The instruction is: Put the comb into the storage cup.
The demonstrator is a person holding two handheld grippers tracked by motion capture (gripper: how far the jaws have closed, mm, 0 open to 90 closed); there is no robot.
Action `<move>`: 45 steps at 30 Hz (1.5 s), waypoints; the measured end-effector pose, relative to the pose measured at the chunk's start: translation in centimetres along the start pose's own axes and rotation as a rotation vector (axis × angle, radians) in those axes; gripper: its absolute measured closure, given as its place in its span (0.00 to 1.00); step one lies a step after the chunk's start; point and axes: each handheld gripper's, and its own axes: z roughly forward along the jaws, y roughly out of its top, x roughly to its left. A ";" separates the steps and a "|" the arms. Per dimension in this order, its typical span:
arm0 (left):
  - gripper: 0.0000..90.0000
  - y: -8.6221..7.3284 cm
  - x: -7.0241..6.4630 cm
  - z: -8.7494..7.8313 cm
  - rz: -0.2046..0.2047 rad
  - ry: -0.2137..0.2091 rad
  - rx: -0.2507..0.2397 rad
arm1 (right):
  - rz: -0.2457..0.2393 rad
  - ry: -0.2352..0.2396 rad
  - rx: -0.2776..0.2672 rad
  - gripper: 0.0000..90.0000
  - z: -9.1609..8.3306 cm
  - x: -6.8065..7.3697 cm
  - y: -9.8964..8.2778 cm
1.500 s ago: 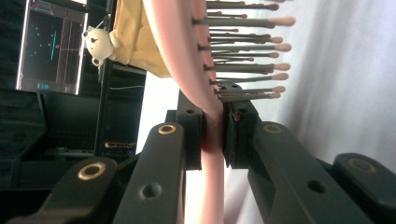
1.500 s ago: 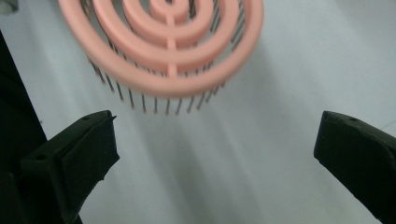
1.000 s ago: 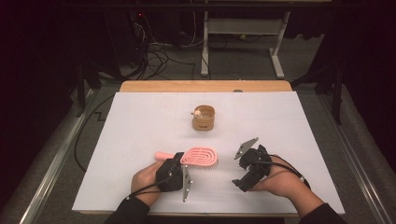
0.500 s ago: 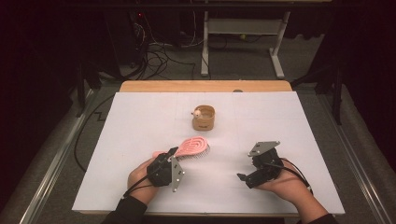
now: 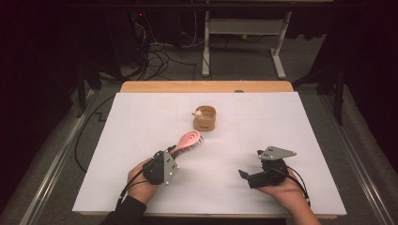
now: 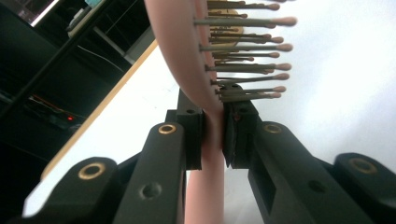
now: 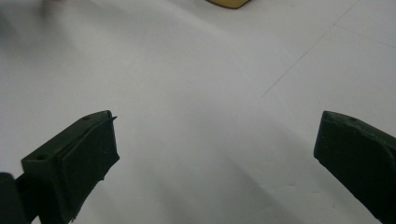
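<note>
The pink hairbrush [image 6: 212,135] is clamped at its neck between the two black jaws of the left gripper [image 5: 162,166], and its head with the bristles is held tilted up and away from this gripper, above the white table [image 5: 141,122]. To the right of it and well apart, the right gripper [image 5: 263,171] is held with its jaws spread wide, and nothing is seen between them except the bare table surface. Farther away, beyond the brush head and between the two grippers, a small round wooden box [image 5: 205,118] is seen standing on the table.
</note>
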 end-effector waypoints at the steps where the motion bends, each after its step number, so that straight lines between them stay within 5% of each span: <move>1: 0.87 0.0 0.2 0.0 -0.017 -0.011 -0.007 | 0.015 0.003 -0.014 0.00 0.0 0.0 -0.2; 12: 0.87 -0.3 1.0 -0.3 -0.133 -0.070 -0.054 | 0.063 -0.030 -0.161 0.00 -1.3 0.1 -0.9; 18: 0.87 -0.2 1.4 -0.6 -0.191 -0.105 -0.089 | 0.076 -0.058 -0.190 0.00 -1.8 -0.1 -1.5; 35: 0.87 -0.2 2.3 -1.0 -0.399 -0.233 -0.183 | 0.087 -0.032 -0.217 0.00 -1.4 0.9 -1.1; 45: 0.87 0.1 1.9 -1.1 -0.440 -0.276 -0.233 | 0.078 -0.001 -0.257 0.00 -0.4 3.1 0.2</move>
